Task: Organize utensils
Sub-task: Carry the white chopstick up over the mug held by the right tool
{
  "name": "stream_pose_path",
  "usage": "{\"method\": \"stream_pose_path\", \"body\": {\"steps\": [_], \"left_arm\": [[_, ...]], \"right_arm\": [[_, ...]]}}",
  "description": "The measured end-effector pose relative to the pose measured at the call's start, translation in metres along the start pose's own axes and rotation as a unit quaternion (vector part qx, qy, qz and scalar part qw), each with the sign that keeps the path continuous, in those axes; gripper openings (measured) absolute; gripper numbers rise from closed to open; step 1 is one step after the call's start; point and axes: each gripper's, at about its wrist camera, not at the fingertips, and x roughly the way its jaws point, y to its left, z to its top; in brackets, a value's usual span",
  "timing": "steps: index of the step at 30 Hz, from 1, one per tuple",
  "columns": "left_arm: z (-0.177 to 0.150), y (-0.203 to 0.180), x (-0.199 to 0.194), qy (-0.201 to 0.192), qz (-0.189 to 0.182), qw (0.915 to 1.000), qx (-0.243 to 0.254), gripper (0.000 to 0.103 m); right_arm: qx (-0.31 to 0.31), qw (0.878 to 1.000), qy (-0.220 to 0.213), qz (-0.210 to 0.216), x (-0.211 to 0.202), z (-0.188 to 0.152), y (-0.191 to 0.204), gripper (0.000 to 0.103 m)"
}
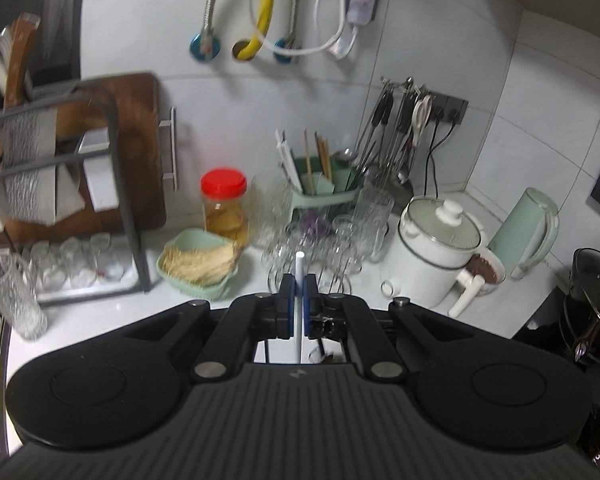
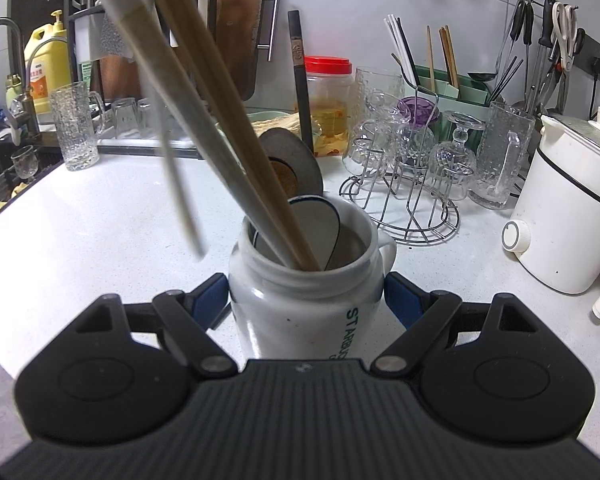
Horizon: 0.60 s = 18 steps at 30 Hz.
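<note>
My left gripper [image 1: 299, 286] is shut on a thin white chopstick [image 1: 299, 308], held upright above the counter, in front of a rack of glasses. A green utensil holder [image 1: 324, 188] with several chopsticks stands behind the glasses. My right gripper [image 2: 306, 294] is closed around a white Starbucks mug [image 2: 306, 300] on the counter. The mug holds wooden chopsticks [image 2: 220, 120], a dark chopstick [image 2: 302, 88] and spoons [image 2: 314, 232]. The green holder also shows in the right wrist view [image 2: 456, 84] at the back right.
A glass rack [image 2: 412, 184] of upturned glasses, a red-lidded jar [image 1: 224, 204], a green basket [image 1: 198, 266], a white cooker [image 1: 436, 248], a green kettle [image 1: 528, 232], hanging tools [image 1: 400, 128], a dish rack [image 1: 72, 184] and a tall glass [image 2: 76, 128] crowd the counter. The sink [image 2: 4, 176] lies left.
</note>
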Motion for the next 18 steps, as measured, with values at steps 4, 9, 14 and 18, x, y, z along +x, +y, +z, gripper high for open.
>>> {"method": "stream_pose_path", "body": {"steps": [4, 9, 14, 18], "left_arm": [[0.018, -0.012, -0.005, -0.016, -0.015, 0.9996, 0.015, 0.005], [0.033, -0.023, -0.007, -0.027, -0.024, 0.999, 0.026, 0.005], [0.042, -0.03, -0.008, -0.038, -0.034, 0.9982, 0.03, 0.005], [0.046, -0.036, -0.007, -0.043, -0.037, 0.9976, 0.038, 0.005]], "right_arm": [[0.0, 1.0, 0.0, 0.001, 0.0, 0.0, 0.0, 0.087], [0.0, 1.0, -0.003, 0.003, 0.0, -0.001, -0.001, 0.087], [0.0, 1.0, -0.004, 0.005, 0.001, -0.001, -0.001, 0.087], [0.0, 1.0, -0.004, 0.006, 0.001, 0.0, 0.0, 0.087]]}}
